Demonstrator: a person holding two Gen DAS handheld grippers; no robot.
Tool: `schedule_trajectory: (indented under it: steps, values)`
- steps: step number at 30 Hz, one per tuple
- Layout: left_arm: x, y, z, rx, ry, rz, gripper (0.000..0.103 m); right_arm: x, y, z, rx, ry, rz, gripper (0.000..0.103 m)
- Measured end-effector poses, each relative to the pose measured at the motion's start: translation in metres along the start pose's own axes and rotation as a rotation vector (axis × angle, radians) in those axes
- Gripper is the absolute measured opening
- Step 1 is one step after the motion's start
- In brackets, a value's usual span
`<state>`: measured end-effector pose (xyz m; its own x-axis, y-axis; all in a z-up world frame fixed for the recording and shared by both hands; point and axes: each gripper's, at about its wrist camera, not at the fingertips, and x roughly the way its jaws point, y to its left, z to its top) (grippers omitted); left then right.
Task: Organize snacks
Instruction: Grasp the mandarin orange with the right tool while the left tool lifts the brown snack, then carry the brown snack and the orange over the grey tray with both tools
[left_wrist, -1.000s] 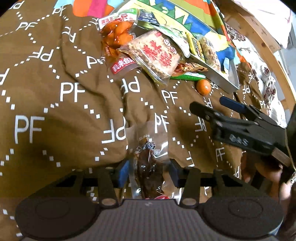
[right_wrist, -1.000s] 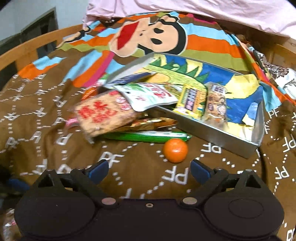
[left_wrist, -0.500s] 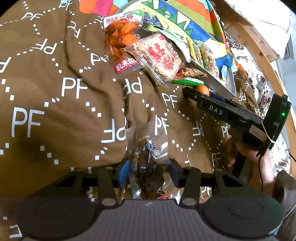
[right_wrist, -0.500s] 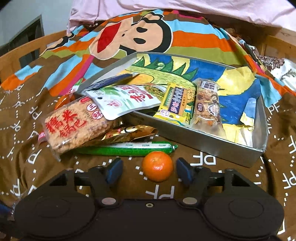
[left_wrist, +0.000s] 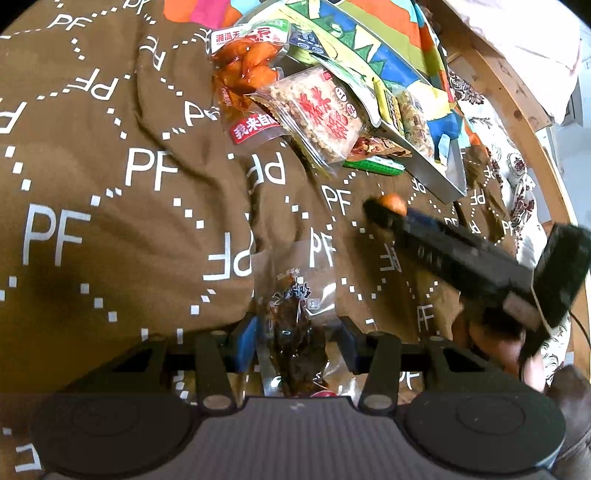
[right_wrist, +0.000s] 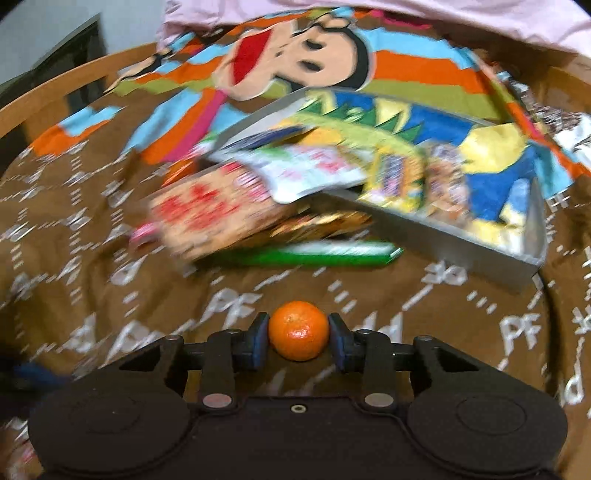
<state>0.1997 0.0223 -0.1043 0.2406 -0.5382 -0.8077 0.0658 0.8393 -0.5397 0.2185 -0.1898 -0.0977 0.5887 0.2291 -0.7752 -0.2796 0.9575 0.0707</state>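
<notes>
Between the closing right claw (right_wrist: 298, 338), mandarin (right_wrist: 298, 329), stem end forward

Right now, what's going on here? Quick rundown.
A person is sorting snacks on a brown blanket with two handheld grippers. The right gripper is closing around a small orange, its pads at the fruit's sides. The left gripper holds a clear packet of dark dried snack. Ahead, a metal tray already contains a few packets, and several more lie piled against its front edge.
</notes>
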Motion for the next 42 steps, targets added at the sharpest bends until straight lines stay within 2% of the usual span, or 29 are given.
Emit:
schedule_trajectory:
  steps: [4, 12, 24, 30, 36, 42]
  values:
    - [-0.004, 0.003, -0.004, -0.026, -0.002, -0.020, 0.051, -0.016, 0.026, -0.016, -0.069, 0.023, 0.041, 0.036]
    - [-0.020, 0.009, -0.020, -0.090, -0.041, -0.062, 0.050, -0.049, 0.037, -0.032, -0.032, -0.005, 0.075, 0.036]
    - [-0.062, -0.011, -0.041, -0.010, -0.287, -0.130, 0.050, -0.109, 0.033, -0.033, 0.042, -0.194, 0.104, 0.036]
    - [-0.076, -0.024, -0.041, 0.066, -0.431, -0.136, 0.050, -0.146, 0.018, -0.028, 0.086, -0.359, 0.071, 0.036]
    - [-0.089, -0.043, -0.019, 0.118, -0.552, -0.139, 0.050, -0.162, -0.003, -0.022, 0.136, -0.428, 0.000, 0.036]
    - [-0.087, -0.076, 0.029, 0.174, -0.619, -0.192, 0.050, -0.167, -0.019, 0.002, 0.073, -0.478, -0.034, 0.036]
